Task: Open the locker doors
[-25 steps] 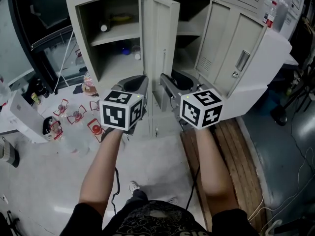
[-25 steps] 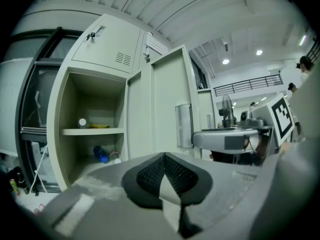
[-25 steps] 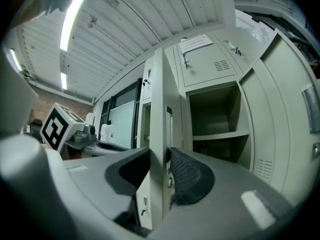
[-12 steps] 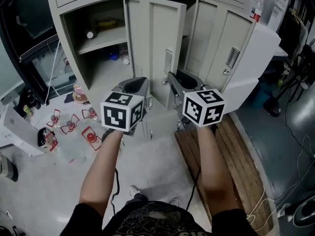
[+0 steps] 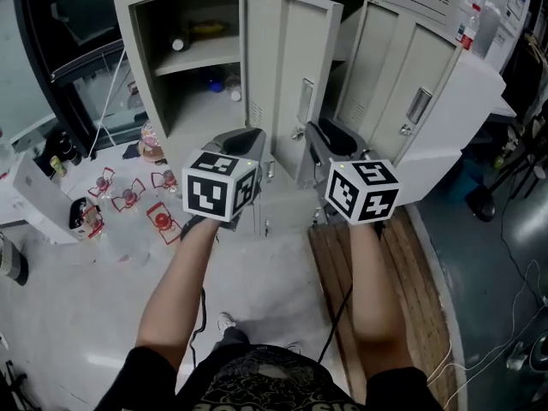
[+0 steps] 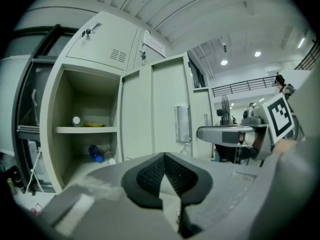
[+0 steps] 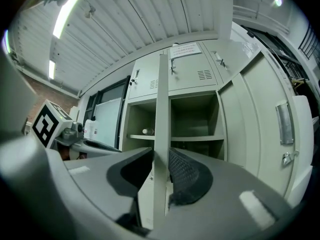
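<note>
The grey lockers [image 5: 145, 67] stand ahead. The left compartment [image 5: 193, 58] gapes open, with a shelf and bottles inside. The middle locker door [image 5: 295, 75] stands swung out, its handle [image 5: 305, 101] facing left; it also fills the left gripper view, door [image 6: 160, 109]. My right gripper [image 5: 318, 131] is shut on that door's free edge [image 7: 161, 134], which runs upright between its jaws; the jaws have just been opening slightly, with the edge still between them. My left gripper [image 5: 248, 135] hovers left of the door, shut and holding nothing, gripper [image 6: 164, 156].
Two more locker doors [image 5: 411, 101] stand ajar on the right. Red-and-clear items [image 5: 128, 199] and a white box [image 5: 43, 199] lie on the floor at left. Wooden boards [image 5: 402, 264] run below the right lockers, with cables beyond. Bottles [image 5: 469, 26] stand at the top right.
The middle door's free edge and my right gripper have shifted to the right in the head view, and more of the door's face shows. My left gripper has barely moved.
</note>
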`<move>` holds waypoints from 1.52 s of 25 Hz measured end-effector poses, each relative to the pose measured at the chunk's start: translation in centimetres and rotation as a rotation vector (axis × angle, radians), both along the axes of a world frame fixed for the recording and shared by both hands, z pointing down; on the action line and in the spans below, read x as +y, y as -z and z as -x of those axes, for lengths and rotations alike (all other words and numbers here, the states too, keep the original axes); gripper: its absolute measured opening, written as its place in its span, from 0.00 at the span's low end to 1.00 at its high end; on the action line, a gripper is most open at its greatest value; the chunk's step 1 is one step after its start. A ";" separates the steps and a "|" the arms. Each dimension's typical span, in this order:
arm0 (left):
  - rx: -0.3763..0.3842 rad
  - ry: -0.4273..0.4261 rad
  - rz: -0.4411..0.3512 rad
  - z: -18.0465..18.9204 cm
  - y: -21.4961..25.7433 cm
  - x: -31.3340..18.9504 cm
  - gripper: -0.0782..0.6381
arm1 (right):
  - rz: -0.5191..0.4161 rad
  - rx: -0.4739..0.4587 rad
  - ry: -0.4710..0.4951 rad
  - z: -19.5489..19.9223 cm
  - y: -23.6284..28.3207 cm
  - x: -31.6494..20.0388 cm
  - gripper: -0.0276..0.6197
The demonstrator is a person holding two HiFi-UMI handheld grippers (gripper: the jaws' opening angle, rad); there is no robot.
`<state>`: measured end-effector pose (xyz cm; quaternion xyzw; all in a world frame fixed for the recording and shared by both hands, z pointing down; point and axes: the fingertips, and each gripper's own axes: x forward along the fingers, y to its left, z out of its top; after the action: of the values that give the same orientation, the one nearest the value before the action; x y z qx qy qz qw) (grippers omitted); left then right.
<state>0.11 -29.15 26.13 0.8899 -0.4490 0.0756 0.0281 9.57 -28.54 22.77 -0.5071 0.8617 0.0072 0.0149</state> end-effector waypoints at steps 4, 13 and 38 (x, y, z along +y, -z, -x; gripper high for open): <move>0.001 0.050 -0.001 0.6 -0.4 1.3 0.11 | -0.014 -0.002 0.024 -0.1 0.0 1.3 0.20; 0.009 0.183 0.025 3.7 -2.6 4.4 0.11 | -0.004 -0.007 0.144 2.3 -1.0 4.4 0.21; -0.044 0.327 0.115 26.6 -12.7 -0.1 0.12 | 0.193 0.029 0.336 28.6 -16.2 -1.3 0.30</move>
<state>-26.50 -29.24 38.86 0.8002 -0.5830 0.1148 0.0811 -19.06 -29.85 38.95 -0.3549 0.9311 -0.0707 -0.0452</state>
